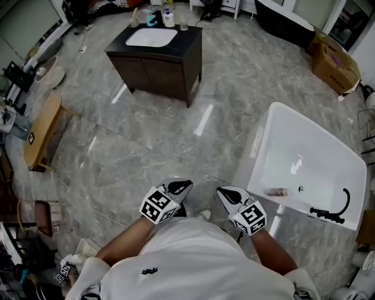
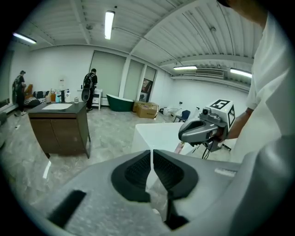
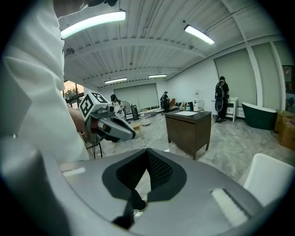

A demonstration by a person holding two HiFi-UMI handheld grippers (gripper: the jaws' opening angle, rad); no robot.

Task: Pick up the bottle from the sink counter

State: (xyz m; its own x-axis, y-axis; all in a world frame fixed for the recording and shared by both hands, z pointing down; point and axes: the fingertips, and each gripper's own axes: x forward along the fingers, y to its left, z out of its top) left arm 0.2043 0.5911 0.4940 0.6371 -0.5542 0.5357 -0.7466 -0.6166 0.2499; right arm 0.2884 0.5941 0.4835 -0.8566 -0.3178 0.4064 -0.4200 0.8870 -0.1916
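The sink counter (image 1: pixel 186 45) is a dark vanity with a white basin, standing far off at the top of the head view. Several bottles stand at its back edge, among them a white bottle (image 1: pixel 169 17). My left gripper (image 1: pixel 185 184) and right gripper (image 1: pixel 223 191) hang close to my body, far from the counter. Both are shut with nothing in them. In the left gripper view the pads (image 2: pixel 138 170) meet in a thin line, and the vanity (image 2: pixel 60 126) stands far left. In the right gripper view the vanity (image 3: pixel 189 129) stands ahead, with bottles (image 3: pixel 196 107) on top.
A white bathtub (image 1: pixel 275 126) stands just right of me on the marble floor. A wooden bench (image 1: pixel 41 132) lies at the left and cardboard boxes (image 1: pixel 335 61) at the far right. People stand beyond the vanity (image 2: pixel 91 87). Open floor lies between me and the counter.
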